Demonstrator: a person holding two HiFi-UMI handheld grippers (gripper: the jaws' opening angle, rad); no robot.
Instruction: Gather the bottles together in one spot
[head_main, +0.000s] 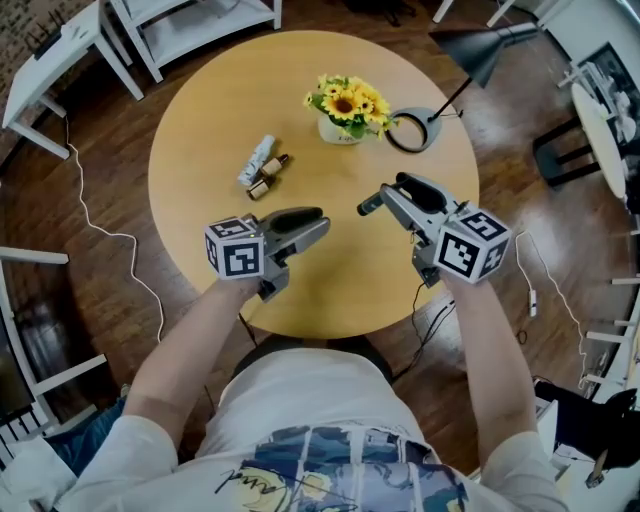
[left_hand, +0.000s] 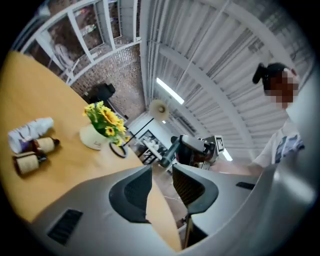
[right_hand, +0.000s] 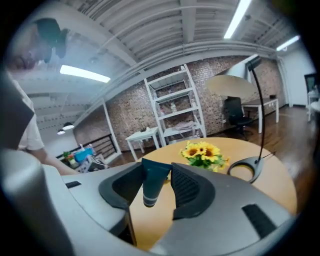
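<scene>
Right gripper (right_hand: 160, 175) pinches dark tube (right_hand: 151, 182) between pads, cap end poking out. Left gripper (left_hand: 161, 172) barely parted, empty. Bottles (head_main: 262, 170) well apart.

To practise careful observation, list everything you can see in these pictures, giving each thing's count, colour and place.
table: one, light wood, round, centre
sunflowers: one bunch, yellow, in a white pot, table's far side
desk lamp: one, black, ring base beside the flowers
white bottle: one, lying on the table's left part
brown bottles: two, dark caps, lying beside the white bottle
dark teal tube: one, between the right claw's jaws
shelving racks: white, on the wood floor beyond the table
cable: one, white, floor at left
left claw: grey, jaws narrowly apart, empty
right claw: grey, closed on the tube
forearms: two, bare, bottom
</scene>
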